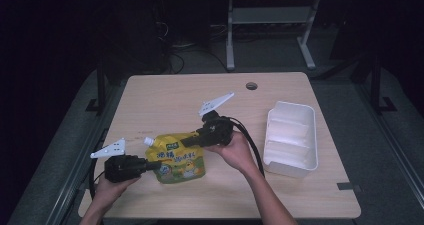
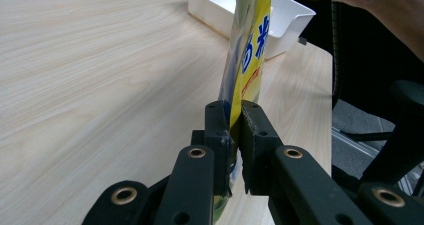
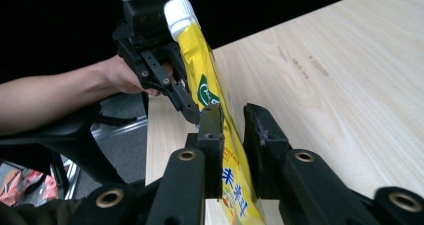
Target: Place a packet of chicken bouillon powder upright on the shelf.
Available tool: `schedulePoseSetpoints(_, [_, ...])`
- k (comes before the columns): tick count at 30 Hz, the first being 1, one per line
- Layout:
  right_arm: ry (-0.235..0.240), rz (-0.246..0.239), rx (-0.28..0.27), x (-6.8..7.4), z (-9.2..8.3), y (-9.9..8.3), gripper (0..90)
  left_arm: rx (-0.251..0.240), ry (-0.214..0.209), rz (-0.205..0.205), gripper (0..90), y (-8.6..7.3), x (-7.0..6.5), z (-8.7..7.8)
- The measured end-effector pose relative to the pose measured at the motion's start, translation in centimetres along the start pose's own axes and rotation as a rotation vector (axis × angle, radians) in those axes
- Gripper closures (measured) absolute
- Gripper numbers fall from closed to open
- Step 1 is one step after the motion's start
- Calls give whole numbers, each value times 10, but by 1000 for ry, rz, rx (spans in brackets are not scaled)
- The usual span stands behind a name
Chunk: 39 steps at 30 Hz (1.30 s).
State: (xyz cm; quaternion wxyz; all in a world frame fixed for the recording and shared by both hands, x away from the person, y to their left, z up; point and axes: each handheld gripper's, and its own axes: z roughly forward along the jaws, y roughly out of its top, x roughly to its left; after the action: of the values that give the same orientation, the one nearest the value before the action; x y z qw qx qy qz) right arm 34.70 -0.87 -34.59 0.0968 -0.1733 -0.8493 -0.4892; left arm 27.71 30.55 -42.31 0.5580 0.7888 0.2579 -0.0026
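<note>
High view: left gripper (image 1: 152,166) clamps the yellow pouch (image 1: 181,160) beside the white tray (image 1: 291,137) — right gripper (image 1: 186,142) straddles it, slightly parted.

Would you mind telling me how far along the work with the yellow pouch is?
Done: the left claw is clamped on the yellow pouch, holding its edge. In hand: the right claw straddles the pouch's other side, its jaws slightly apart. Left, probably: moving the pouch into the white bin, which has no pouch in it.
</note>
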Motion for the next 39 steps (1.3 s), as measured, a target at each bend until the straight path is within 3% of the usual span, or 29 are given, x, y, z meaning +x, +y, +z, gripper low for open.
schedulePoseSetpoints(4, [9,-13,27,2,10,1,808,15,-1,23,831,1,-4,3])
schedulePoseSetpoints(10, [28,-46,45,3,10,1,895,5,-3,28,795,0,-2,1])
schedulePoseSetpoints(13, [49,-56,47,6,8,1,897,2,3,39,733,0,-3,0])
schedulePoseSetpoints(17, [38,-66,49,9,3,3,897,-18,24,31,614,0,-2,-2])
schedulePoseSetpoints(19, [33,-63,43,10,-1,3,898,-26,35,23,540,-1,0,-4])
schedulePoseSetpoints(23, [31,-53,16,11,-14,5,898,-24,43,18,475,-2,0,-4])
schedulePoseSetpoints(39, [-8,-30,-4,6,-76,13,898,62,75,41,427,-7,1,1])
